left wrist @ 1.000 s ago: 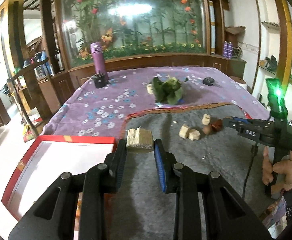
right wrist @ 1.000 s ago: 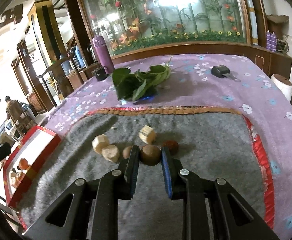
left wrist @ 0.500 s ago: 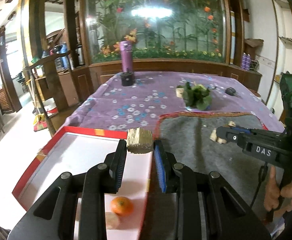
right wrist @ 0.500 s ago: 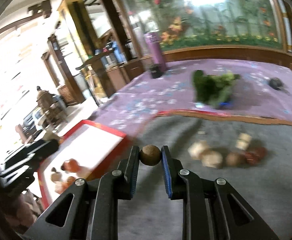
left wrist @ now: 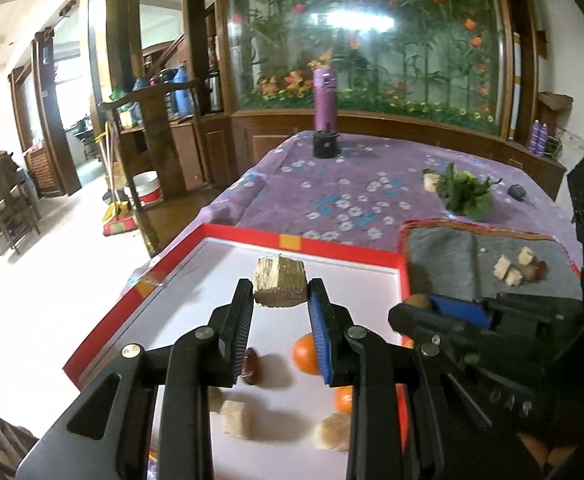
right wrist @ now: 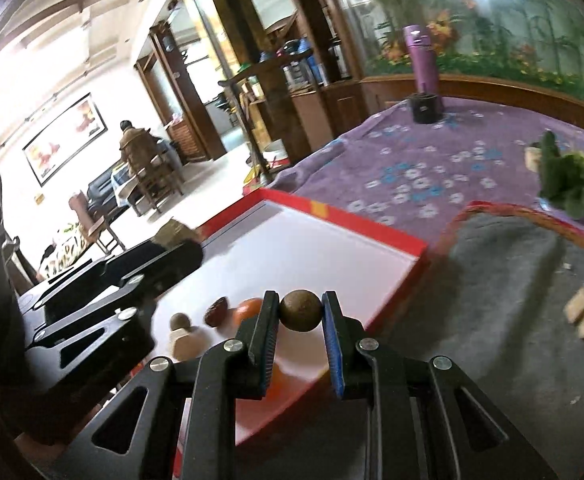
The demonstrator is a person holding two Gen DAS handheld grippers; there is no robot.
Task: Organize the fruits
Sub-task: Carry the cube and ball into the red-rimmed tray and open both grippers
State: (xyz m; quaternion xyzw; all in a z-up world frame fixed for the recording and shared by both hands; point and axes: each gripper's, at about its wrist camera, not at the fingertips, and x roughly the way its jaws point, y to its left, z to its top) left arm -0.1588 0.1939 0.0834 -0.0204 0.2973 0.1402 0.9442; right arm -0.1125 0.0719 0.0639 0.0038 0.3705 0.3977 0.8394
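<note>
We log: left gripper [left wrist: 279,312] fingers clamp tan block [left wrist: 279,283] over red tray [left wrist: 334,251]; right gripper [right wrist: 300,318] fingers pinch brown ball [right wrist: 300,315] above tray's near-right edge.

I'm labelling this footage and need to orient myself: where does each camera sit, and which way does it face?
Left wrist: rides the left tongs, looking along them down at the red tray; they grip a tan block. The right tongs enter from the right.
Right wrist: rides the right tongs, aimed at the tray's near edge, gripping a brown ball. The left tongs show at left.
Shared: tray, orange, purple bottle, greens, grey mat.
</note>
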